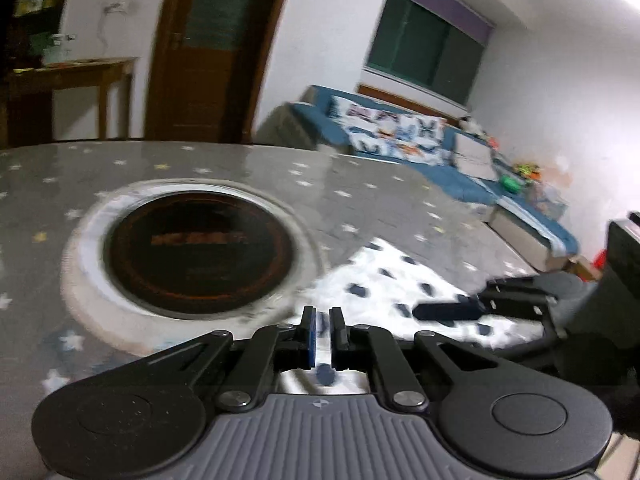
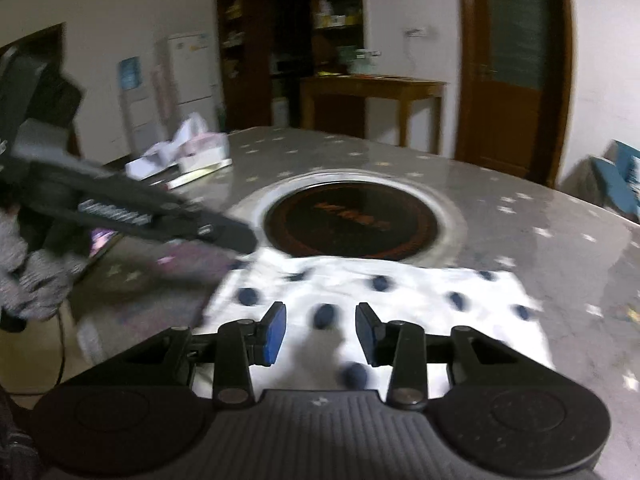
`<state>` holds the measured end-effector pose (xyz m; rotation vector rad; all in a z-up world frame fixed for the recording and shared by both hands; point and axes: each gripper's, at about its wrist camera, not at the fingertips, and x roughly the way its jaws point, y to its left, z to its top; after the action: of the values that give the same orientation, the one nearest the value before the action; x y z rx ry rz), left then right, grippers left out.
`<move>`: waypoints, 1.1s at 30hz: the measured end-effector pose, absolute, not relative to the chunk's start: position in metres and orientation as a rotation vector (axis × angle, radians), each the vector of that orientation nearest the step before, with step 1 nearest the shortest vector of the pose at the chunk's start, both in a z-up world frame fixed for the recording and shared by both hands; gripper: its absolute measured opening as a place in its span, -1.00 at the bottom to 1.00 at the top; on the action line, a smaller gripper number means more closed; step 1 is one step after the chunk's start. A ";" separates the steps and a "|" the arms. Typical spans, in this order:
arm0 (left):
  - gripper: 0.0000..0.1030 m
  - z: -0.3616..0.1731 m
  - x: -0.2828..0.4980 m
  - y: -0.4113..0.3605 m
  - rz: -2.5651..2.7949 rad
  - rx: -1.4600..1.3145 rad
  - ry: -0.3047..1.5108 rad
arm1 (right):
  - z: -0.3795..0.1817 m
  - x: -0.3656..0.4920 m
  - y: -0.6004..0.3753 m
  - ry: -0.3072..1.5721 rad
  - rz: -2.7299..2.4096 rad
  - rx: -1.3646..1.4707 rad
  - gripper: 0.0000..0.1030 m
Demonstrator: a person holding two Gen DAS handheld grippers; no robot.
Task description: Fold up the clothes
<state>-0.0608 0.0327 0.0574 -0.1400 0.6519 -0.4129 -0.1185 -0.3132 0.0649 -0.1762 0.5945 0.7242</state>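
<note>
On the star-patterned table (image 2: pixel 520 216), just before the round inset burner (image 2: pixel 352 220), a white garment with dark dots (image 2: pixel 420 292) lies flat, long axis left to right. Right gripper (image 2: pixel 320 332), fingers spread, hovers directly above it; left gripper (image 1: pixel 323 334), fingers nearly pressed together with nothing visibly between them, stands at its left edge.

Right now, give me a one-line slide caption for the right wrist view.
Right gripper open above a white, dark-dotted garment on the star-patterned table, left gripper at its far corner.

Black tool (image 2: pixel 320 332), blue pads (image 2: pixel 274 334)
</note>
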 end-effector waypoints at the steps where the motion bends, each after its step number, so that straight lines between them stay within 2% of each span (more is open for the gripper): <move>1: -0.86 0.055 -0.060 0.028 -0.431 -0.137 0.662 | 0.065 -0.115 -0.321 0.598 0.692 -0.165 -0.26; 11: -0.85 0.024 -0.049 0.016 -0.454 -0.111 0.753 | 0.027 -0.092 -0.387 0.691 0.428 -0.024 -0.26; 25: -0.84 0.021 -0.046 0.028 -0.471 -0.125 0.751 | 0.025 -0.098 -0.386 0.695 0.393 -0.081 -0.25; 27: -0.76 0.024 -0.047 0.031 -0.454 -0.135 0.750 | 0.033 -0.104 -0.381 0.680 0.433 -0.100 -0.25; 28: -0.64 0.025 -0.048 0.032 -0.445 -0.140 0.749 | 0.037 -0.106 -0.378 0.672 0.452 -0.110 -0.25; 31: -0.13 0.029 -0.050 0.036 -0.420 -0.155 0.747 | 0.048 -0.115 -0.369 0.647 0.520 -0.147 -0.25; 33: -0.07 0.032 -0.051 0.039 -0.403 -0.165 0.746 | 0.055 -0.127 -0.357 0.628 0.599 -0.213 -0.18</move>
<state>-0.0507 0.0393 0.0316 -0.1646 0.7459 -0.4031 -0.1269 -0.3568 0.0551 -0.2135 0.6281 0.5985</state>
